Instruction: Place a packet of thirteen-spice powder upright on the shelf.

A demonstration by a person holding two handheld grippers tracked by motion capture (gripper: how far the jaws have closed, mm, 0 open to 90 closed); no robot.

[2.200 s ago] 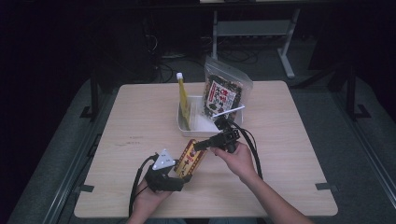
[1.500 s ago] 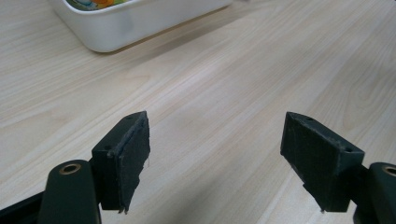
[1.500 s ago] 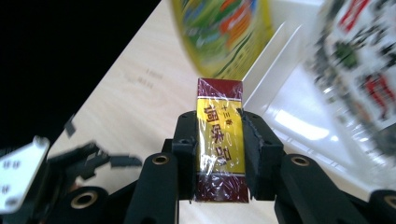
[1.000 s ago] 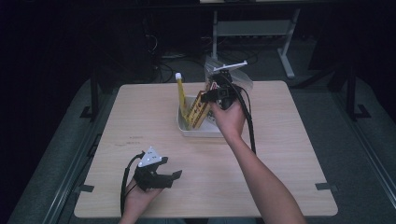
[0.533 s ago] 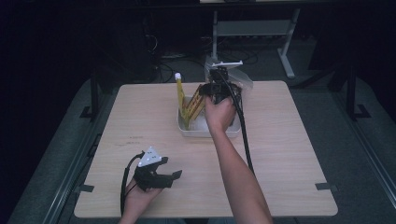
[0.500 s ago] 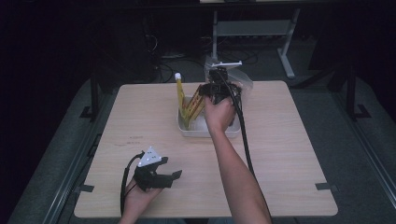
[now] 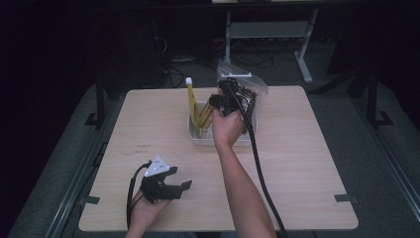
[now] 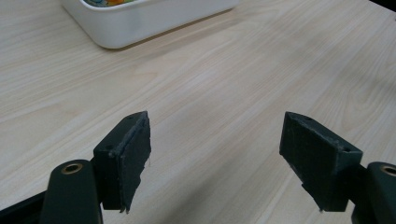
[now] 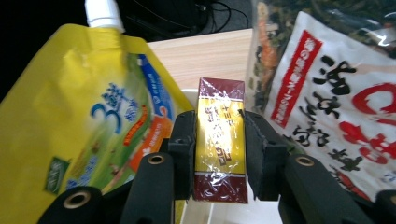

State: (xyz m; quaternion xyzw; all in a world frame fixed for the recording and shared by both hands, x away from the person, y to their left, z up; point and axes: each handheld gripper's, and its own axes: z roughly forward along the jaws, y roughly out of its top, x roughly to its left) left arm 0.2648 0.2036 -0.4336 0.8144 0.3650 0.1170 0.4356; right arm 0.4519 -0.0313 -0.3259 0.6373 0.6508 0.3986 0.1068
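Note:
A gold and maroon snack box (image 9: 219,126) stands upright between the jaws of my right gripper (image 9: 219,135). Its jaws have just been opening, but the pads still lie against the box's sides. In the high view my right gripper (image 7: 225,99) holds the box (image 7: 207,115) over the white bin (image 7: 198,136), between a yellow spouted pouch (image 7: 190,101) and a clear seaweed bag (image 7: 252,91). My left gripper (image 7: 179,178) rests open and empty on the table near the front edge. In the left gripper view its jaws (image 8: 217,154) stand wide over bare wood.
The yellow pouch (image 9: 93,116) and the seaweed bag (image 9: 327,93) flank the box closely on either side. The white bin (image 8: 140,18) lies ahead of my left gripper. The wooden table (image 7: 307,148) has bare room right of the bin.
My right gripper carried the box from the front of the table to the bin and has sunk a little into it. My left gripper let go of the box and stays still.

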